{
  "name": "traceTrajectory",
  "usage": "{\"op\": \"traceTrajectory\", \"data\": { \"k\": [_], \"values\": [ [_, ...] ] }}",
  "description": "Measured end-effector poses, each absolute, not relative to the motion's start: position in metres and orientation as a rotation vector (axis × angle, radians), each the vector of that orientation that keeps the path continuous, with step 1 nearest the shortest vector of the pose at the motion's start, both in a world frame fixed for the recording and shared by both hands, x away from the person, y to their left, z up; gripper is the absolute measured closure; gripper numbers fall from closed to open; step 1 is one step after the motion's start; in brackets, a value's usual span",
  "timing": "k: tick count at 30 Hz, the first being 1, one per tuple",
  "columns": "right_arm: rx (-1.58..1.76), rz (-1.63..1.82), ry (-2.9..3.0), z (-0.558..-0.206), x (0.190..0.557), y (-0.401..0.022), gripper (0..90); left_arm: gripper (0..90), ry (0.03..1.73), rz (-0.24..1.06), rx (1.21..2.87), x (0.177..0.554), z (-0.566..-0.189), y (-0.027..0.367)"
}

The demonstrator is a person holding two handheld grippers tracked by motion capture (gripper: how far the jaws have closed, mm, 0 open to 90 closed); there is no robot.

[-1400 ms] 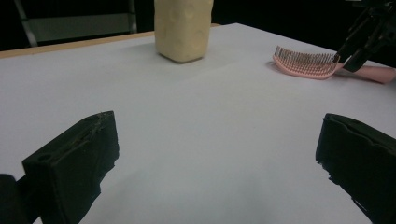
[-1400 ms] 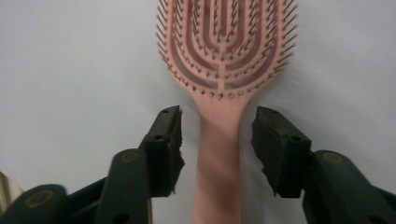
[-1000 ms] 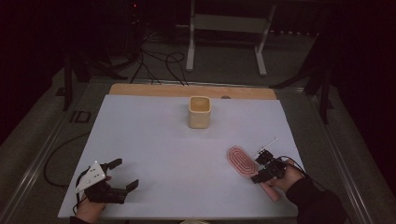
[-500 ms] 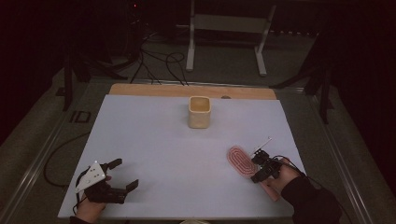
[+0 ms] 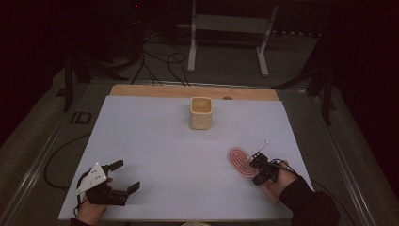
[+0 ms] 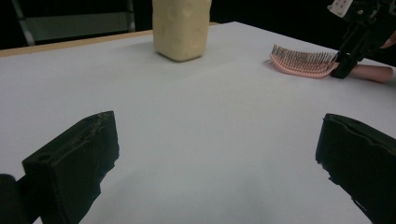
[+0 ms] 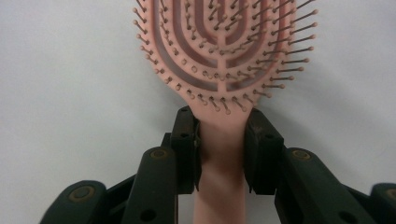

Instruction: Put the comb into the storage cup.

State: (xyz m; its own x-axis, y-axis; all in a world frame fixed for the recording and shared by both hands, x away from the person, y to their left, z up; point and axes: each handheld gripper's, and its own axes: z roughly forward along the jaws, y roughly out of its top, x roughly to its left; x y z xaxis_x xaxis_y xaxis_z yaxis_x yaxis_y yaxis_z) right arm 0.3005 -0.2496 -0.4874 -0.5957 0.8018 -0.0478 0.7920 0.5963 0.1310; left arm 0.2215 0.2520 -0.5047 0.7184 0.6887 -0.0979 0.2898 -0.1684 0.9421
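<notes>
High view: I see pink brush [image 5: 241, 161] flat, near right of table [image 5: 155, 141] | right gripper [image 5: 258, 170] jaws just closing, pads [image 7: 187, 140] clamping its handle | left gripper [image 5: 123, 176] spread wide, near left | cup [image 5: 201, 113] far centre

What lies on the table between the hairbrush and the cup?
Nothing: in the high view, the white table is bare between the pink hairbrush and the cream cup. The left gripper view shows the same bare stretch.

hairbrush [image 7: 219, 51]: pink smooth plastic | table [image 5: 155, 155]: matt white | cup [image 5: 201, 113]: matt cream
</notes>
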Motion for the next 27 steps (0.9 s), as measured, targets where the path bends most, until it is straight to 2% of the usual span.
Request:
{"op": "traceTrajectory", "data": {
  "k": [14,27],
  "values": [
    [1.376,0.341,2.637,-0.487,0.290,-0.261,70.0,0.1,0.783,0.424,1.756,0.222,-0.505,0.252],
    [1.285,0.595,2.469,-0.462,0.293,-0.256,70.2,0.1,0.783,0.424,1.757,0.222,-0.505,0.252]
  ]
}}
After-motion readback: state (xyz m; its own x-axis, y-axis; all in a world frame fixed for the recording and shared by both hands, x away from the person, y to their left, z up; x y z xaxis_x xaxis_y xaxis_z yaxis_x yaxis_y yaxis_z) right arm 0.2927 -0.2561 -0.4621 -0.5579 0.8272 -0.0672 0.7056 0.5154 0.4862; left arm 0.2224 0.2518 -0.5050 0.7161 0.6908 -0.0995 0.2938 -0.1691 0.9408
